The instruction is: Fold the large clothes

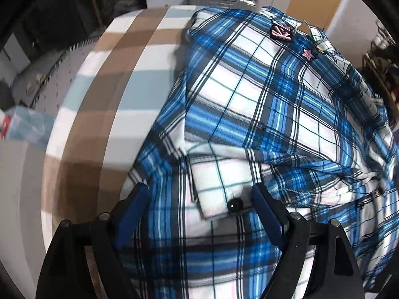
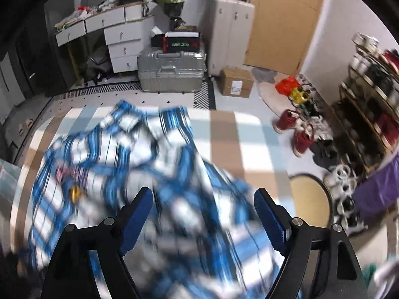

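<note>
Fabric is filling the space under both claws. In the left wrist view the left gripper (image 1: 199, 194) is pointing steeply down with its jaws standing wide apart, and nothing is being pinched between them. Just under the gap a sleeve cuff (image 1: 219, 189) of the plaid shirt (image 1: 261, 104) is lying flat, and its black button (image 1: 235, 204) is sitting near the inner side of the right-hand finger. The blue pads (image 1: 264, 214) are not pressing on the cloth.

The shirt, blue and white with black lines, is lying spread on the bed (image 1: 104, 94), which is covered by a sheet with brown, pale blue and white squares. One sleeve is lying folded across the body of the shirt. Farther up, near the collar, a pink patch (image 1: 281, 32) and a pink star (image 1: 308, 54) are showing on the chest.

In the right wrist view the right gripper (image 2: 203, 199) is also standing with its jaws apart and empty, above the same shirt (image 2: 119, 149), which is looking blurred here. A small gold badge (image 2: 74, 193) is visible on the cloth at the left.

Beyond the bed edge, a silver suitcase (image 2: 172, 71) is standing on the floor, with a cardboard box (image 2: 235, 82) beside it. White drawers (image 2: 119, 39) are standing behind at the wall, and red shoes (image 2: 294, 129) are lying near a shoe rack (image 2: 369, 124) at the right.
</note>
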The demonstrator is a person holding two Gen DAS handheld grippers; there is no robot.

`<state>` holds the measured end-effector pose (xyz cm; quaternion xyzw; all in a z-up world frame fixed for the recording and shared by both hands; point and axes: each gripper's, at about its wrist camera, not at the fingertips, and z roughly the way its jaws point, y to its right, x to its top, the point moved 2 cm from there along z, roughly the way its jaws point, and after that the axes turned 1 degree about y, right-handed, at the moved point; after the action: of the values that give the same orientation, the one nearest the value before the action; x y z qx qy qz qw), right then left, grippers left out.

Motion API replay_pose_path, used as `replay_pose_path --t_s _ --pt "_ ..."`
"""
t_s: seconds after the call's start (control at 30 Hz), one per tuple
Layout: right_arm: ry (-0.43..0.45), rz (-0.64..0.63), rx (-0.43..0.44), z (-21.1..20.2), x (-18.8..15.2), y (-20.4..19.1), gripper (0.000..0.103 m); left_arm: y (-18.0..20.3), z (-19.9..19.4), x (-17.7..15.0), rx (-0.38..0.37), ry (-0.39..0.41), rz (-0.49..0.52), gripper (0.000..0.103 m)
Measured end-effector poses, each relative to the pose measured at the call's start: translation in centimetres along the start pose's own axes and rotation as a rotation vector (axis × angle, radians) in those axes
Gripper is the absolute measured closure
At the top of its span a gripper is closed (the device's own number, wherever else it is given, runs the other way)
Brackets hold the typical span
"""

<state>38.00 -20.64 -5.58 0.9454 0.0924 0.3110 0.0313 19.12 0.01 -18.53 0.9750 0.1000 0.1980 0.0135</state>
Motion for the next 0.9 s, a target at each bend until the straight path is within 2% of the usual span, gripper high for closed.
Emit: replay_pose_path --t_s 0.07,0.17,0.23,0.3,0.33,0.4,0.43,0.5,0.57,0.63,0.67,0.8,0.9 --pt "-0.052 -0.032 0.014 3.9 1.4 -1.6 0.019 -0.1 -0.1 -0.1 -0.011 -0.011 -0.006 0.022" --pt "-0.131 -0.131 -0.045 9.4 2.5 -3.5 0.022 -0.1 -0.1 -0.3 -0.011 -0.007 0.01 0.022" --pt "-0.153 -0.128 -0.047 12.3 2.9 -3.6 0.025 -0.2 -0.2 -0.6 -0.029 -0.017 -0.004 0.021" --pt "-0.168 -0.128 -0.019 13.9 3.0 -3.9 0.045 -0.1 -0.3 -0.8 -0.043 -0.029 0.004 0.021" --pt "-0.166 -0.145 -0.046 14.4 3.0 -4.0 0.05 0.1 -0.2 -0.8 -0.041 -0.034 0.016 0.021" --pt "-0.151 -0.147 -0.087 14.5 3.3 -3.7 0.089 0.3 -0.2 -1.0 -0.039 -0.035 0.025 0.021" --pt "-0.126 -0.103 -0.095 13.9 4.0 -3.1 0.093 0.3 -0.2 -1.0 -0.039 -0.034 0.016 0.021" --pt "-0.034 0.062 0.005 11.6 5.2 -0.9 0.094 0.3 -0.3 -1.2 -0.04 -0.031 -0.006 0.021" --pt "0.011 0.226 0.092 10.0 5.5 1.9 0.095 0.6 -0.3 -1.5 -0.035 -0.025 0.009 0.021" --pt "0.043 0.404 0.238 9.0 5.2 4.2 0.094 0.9 -0.6 -1.8 -0.037 -0.018 0.019 0.021" --pt "0.063 0.438 0.304 8.4 5.1 4.7 0.094 1.1 -0.6 -1.9 -0.036 -0.018 0.018 0.021" --pt "0.156 0.235 0.307 4.9 5.4 2.6 0.094 1.1 -0.5 -2.2 -0.034 -0.021 0.015 0.021" --pt "0.226 0.137 0.334 2.4 4.8 1.1 0.094 0.9 -0.8 -2.2 -0.033 -0.014 0.01 0.021"
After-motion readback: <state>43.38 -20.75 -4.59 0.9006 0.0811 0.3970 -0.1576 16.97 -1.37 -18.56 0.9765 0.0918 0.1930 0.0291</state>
